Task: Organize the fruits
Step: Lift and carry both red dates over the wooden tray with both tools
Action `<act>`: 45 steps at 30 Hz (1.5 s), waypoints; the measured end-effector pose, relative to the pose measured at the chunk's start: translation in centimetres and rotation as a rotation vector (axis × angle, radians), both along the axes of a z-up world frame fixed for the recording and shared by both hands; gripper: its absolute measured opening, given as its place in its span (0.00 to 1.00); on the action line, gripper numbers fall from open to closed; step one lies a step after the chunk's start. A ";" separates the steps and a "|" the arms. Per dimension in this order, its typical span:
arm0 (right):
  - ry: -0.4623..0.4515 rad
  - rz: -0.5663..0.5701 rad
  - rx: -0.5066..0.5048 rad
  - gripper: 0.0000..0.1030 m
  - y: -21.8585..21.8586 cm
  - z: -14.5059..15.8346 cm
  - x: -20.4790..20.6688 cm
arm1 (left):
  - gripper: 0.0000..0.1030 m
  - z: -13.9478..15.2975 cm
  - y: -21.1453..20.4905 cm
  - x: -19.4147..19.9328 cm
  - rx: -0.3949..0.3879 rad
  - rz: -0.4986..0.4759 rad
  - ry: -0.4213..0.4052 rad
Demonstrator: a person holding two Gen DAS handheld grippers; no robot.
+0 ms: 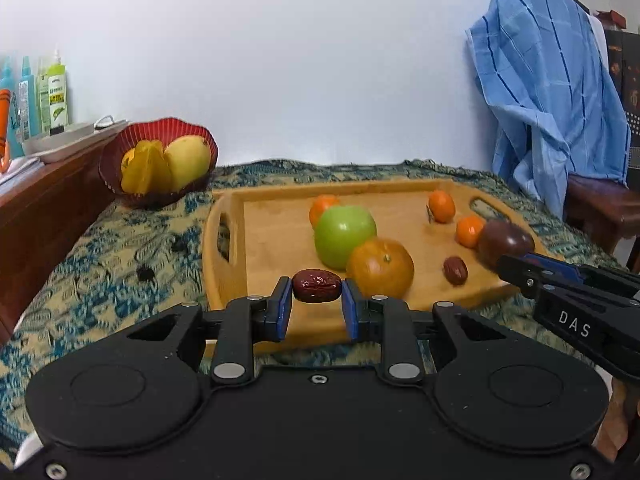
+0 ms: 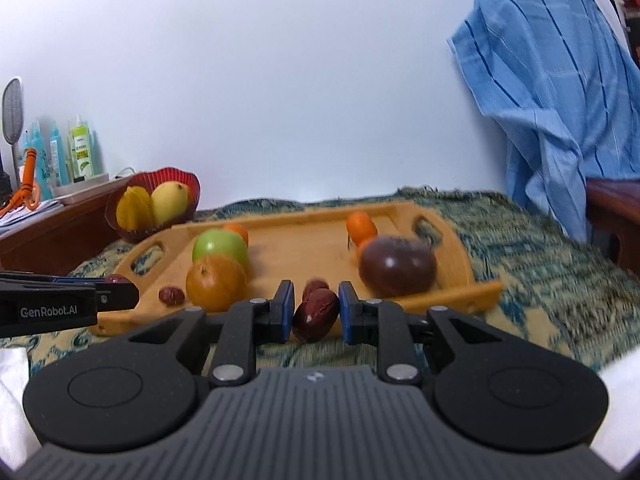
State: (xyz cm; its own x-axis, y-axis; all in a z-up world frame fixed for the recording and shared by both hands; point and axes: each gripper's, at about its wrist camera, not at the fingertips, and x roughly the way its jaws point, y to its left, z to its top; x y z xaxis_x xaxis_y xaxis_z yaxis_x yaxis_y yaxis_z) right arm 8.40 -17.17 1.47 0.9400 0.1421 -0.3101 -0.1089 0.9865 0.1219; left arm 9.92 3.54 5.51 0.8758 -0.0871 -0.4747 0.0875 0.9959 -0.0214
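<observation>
Red-brown dates fill both grippers: the left gripper (image 1: 316, 304) clamps one date (image 1: 317, 286), the right gripper (image 2: 316, 312) another date (image 2: 314, 316) (both above the wooden tray's (image 1: 280, 216) near edge).

"DAS" on right gripper (image 1: 505, 267), "GenRobot.AI" on left gripper (image 2: 120, 286)

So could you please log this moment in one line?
left gripper: shut on date | right gripper: shut on date | tray: fruit remains
</observation>
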 end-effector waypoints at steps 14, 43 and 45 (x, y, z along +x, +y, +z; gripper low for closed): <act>-0.023 0.030 0.019 0.27 -0.3 2.3 4.9 | 0.25 1.1 0.6 5.8 -0.013 0.046 -0.006; 0.170 0.099 0.012 0.27 0.7 1.0 13.8 | 0.25 -0.6 1.7 13.3 -0.054 0.115 0.128; 0.179 0.104 0.003 0.27 0.9 0.8 14.1 | 0.25 -0.6 1.8 13.5 -0.058 0.116 0.133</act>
State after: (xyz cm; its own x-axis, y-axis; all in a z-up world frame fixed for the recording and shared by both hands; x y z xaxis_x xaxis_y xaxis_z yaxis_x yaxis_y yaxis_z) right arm 22.55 -16.29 2.28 0.8502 0.2369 -0.4702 -0.1865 0.9706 0.1519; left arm 23.44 5.32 4.94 0.8115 -0.0199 -0.5840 -0.0351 0.9960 -0.0827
